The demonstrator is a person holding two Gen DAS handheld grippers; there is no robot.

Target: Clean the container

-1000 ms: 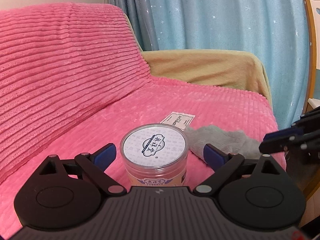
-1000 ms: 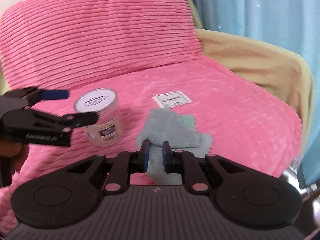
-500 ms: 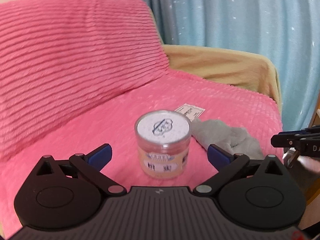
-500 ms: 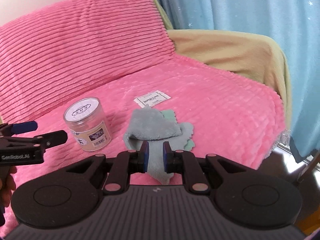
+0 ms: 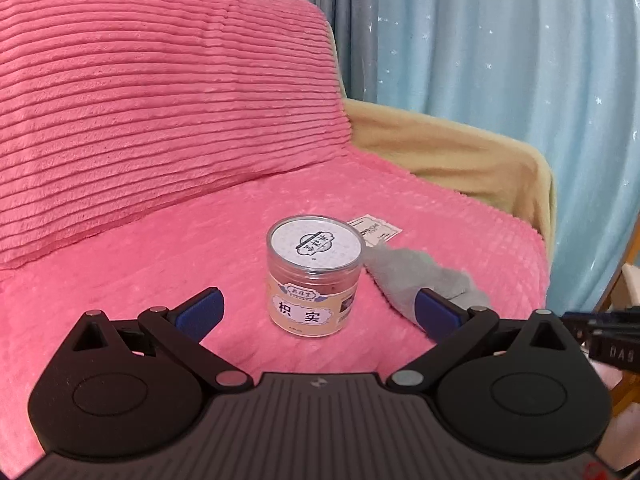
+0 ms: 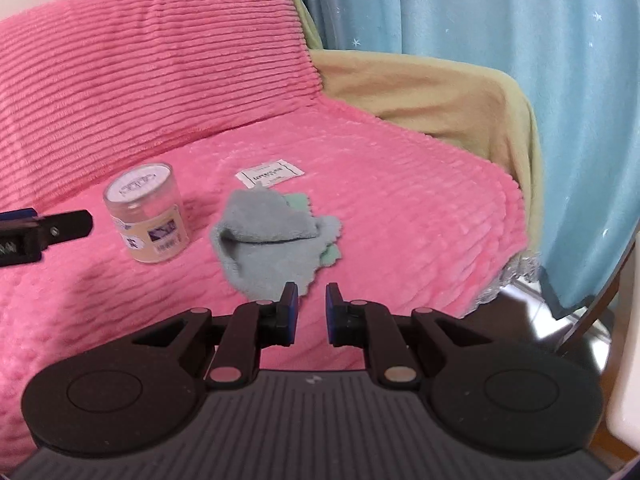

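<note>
A clear jar [image 5: 314, 280] with a white printed lid and a label stands upright on the pink sofa cover. My left gripper [image 5: 318, 310] is open wide, its blue pads to either side of the jar's near face and short of touching it. A grey cloth [image 6: 272, 244] with a green cloth partly under it lies crumpled to the right of the jar [image 6: 146, 216]. My right gripper [image 6: 311, 312] hangs just in front of the cloth's near edge, its jaws a narrow gap apart with nothing between them. The left gripper's finger [image 6: 44, 232] shows at the left edge of the right wrist view.
A white paper tag [image 6: 268, 174] lies behind the cloth. The pink ribbed backrest [image 5: 140, 100] rises behind. A tan armrest [image 6: 440, 96] and blue curtain [image 6: 520, 20] are to the right. The seat's front edge drops to the floor [image 6: 528, 300] at right.
Both grippers have drawn back from the sofa. The jar now sits farther ahead of the left pads. The right gripper's tips have pulled clear of the grey cloth.
</note>
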